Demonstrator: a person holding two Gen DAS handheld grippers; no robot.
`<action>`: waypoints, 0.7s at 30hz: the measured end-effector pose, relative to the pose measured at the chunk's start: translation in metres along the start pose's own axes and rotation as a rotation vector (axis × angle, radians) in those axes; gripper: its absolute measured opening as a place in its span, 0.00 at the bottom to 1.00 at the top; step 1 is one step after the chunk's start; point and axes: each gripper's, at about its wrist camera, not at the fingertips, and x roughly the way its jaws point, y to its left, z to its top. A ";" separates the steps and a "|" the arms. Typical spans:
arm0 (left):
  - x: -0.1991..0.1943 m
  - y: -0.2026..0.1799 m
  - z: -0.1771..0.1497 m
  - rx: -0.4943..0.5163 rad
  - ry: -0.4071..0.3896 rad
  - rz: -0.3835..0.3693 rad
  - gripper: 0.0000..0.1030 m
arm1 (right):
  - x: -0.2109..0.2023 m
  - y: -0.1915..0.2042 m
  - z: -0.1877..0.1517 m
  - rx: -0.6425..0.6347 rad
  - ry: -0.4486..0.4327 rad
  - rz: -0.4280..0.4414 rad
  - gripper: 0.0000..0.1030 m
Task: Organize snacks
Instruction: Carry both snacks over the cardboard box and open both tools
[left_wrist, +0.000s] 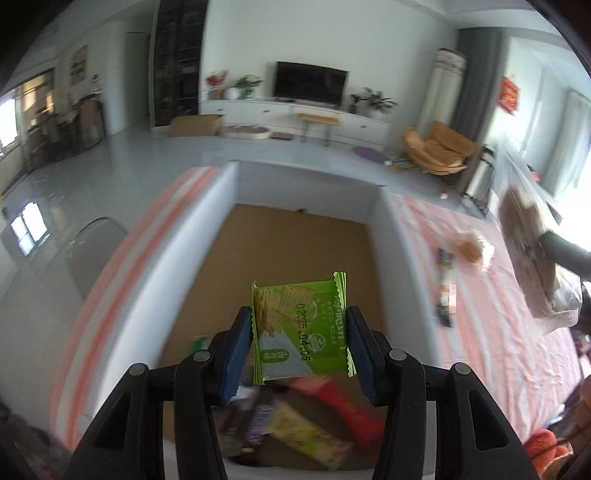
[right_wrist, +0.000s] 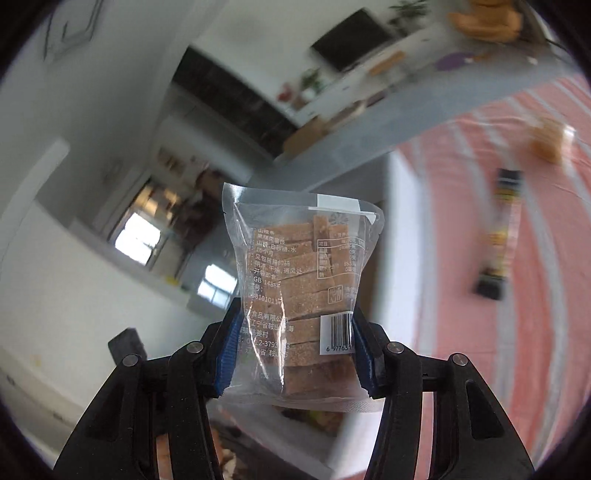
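My left hand-held gripper (left_wrist: 300, 343) is clamped on a green cracker pkt (left_wrist: 301, 325), held over the white box (left_wrist: 391, 236) w/ a brown floor; other snacks lie blurred at its near end. My right hand-held gripper (right_wrist: 291, 354) grips a clear bag of brown bars (right_wrist: 299, 291), up in the air beside the box wall. Striped pink tabletop (right_wrist: 546, 295) carries more snacks.

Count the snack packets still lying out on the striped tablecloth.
2: a dark snack packet beside the box's white wall, and a tan packet just beyond it. Both are blurred; more may lie out of view.
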 end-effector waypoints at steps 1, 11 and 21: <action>0.001 0.005 -0.003 -0.005 0.002 0.023 0.49 | 0.017 0.009 -0.001 -0.016 0.021 -0.004 0.55; 0.027 0.016 -0.027 -0.014 0.065 0.139 0.93 | 0.029 -0.007 -0.013 -0.065 0.007 -0.217 0.71; 0.010 -0.077 -0.015 0.071 -0.010 -0.081 0.95 | -0.054 -0.155 -0.046 -0.170 -0.027 -1.037 0.74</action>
